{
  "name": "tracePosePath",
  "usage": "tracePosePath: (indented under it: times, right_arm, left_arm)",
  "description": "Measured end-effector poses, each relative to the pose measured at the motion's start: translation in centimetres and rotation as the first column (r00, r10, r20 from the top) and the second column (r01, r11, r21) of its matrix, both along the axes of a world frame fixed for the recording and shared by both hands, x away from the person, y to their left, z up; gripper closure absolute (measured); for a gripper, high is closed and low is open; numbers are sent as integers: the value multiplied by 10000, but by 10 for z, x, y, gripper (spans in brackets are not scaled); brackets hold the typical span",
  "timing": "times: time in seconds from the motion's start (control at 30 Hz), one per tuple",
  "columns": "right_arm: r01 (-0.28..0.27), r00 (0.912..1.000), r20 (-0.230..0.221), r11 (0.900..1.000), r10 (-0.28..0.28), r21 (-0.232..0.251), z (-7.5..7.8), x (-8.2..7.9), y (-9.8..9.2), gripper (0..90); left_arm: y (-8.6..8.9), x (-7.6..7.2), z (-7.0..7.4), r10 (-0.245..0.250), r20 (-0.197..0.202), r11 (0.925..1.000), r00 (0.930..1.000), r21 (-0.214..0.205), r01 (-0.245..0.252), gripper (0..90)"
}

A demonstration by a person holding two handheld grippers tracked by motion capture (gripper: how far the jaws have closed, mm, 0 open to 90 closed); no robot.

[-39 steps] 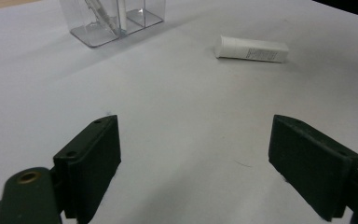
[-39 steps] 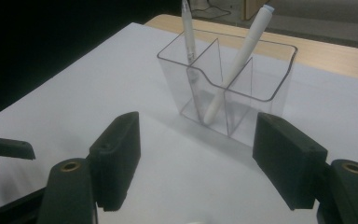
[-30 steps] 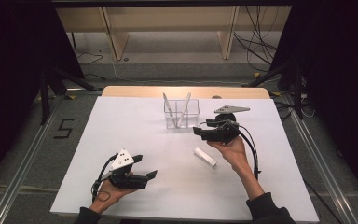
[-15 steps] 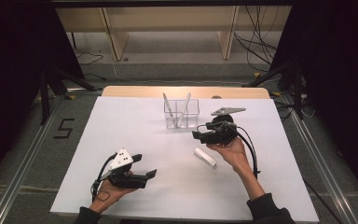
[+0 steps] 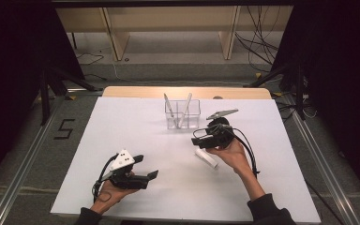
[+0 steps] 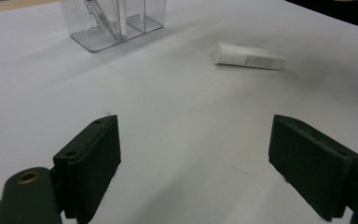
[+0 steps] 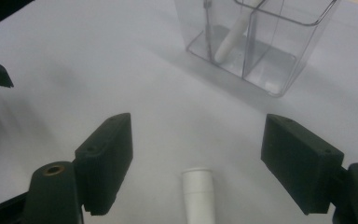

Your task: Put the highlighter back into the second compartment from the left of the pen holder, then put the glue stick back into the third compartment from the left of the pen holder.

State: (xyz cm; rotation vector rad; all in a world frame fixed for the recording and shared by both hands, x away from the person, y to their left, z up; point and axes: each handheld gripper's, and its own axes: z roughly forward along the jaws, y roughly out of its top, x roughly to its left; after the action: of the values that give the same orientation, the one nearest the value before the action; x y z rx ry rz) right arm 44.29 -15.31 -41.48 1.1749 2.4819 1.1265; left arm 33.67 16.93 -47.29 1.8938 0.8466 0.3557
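Jaws of the left gripper [image 5: 143, 167] stand wide and empty near the table's [image 5: 122, 122] left; the right gripper [image 5: 201, 138], jaws just opening wide, hovers over the white tube [image 5: 206, 158], near the clear holder [image 5: 183, 114]. Next, I judge: lower, close on it.

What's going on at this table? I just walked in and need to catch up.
A person holds a hand-held gripper in each hand over a white table. The right hand-held gripper hangs open above a white tube lying flat, its jaws having just been opening, nothing gripped. The left hand-held gripper is open and empty. A clear holder behind already has two similar items.
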Motion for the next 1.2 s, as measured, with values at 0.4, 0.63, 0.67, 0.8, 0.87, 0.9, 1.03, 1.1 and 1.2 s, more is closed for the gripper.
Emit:
tracePosePath:
  times: [0.4, 0.63, 0.67, 0.8, 0.87, 0.9, 1.03, 1.1, 1.2]
  right_arm:
    - [-306, 9985, -472, 9950, 262, -953, -7, 2, 7, 249]
    - [-515, 9960, -804, 9878, 400, -1470, -12, 4, 11, 243]
    - [-538, 9955, -856, 9862, 408, -1565, -12, 4, 12, 244]
    - [-621, 9937, -1033, 9822, 442, -1775, -17, 7, 14, 257]
    - [-656, 9930, -1091, 9797, 454, -1894, -19, 8, 14, 266]
    - [-665, 9924, -1143, 9788, 448, -1939, -19, 8, 15, 272]
    - [-692, 9909, -1271, 9759, 434, -2068, -23, 11, 16, 293]
    - [-756, 9892, -1389, 9734, 460, -2162, -25, 11, 17, 312]
    - [-769, 9880, -1484, 9716, 440, -2240, -27, 12, 18, 333]
  left_arm:
    - [1, 0, 0, 26, -11, 10000, 10000, -75, -26, 163]
    - [1, 0, 1, 2, 6, 10000, 10000, -50, -2, 163]
    - [1, 0, 0, 19, -22, 10000, 10000, -71, -19, 163]
    - [1, 0, 0, 31, -28, 10000, 10000, -42, -31, 163]
    - [1, 0, 0, 22, -24, 10000, 10000, -17, -23, 163]
    - [1, 0, 0, 15, -23, 10000, 10000, -6, -15, 163]
    - [0, 0, 0, 7, -6, 10000, 10000, 16, -7, 163]
    - [0, 0, 1, -11, 13, 10000, 10000, 8, 11, 163]
    - [0, 0, 0, -11, -25, 10000, 10000, 36, 11, 163]
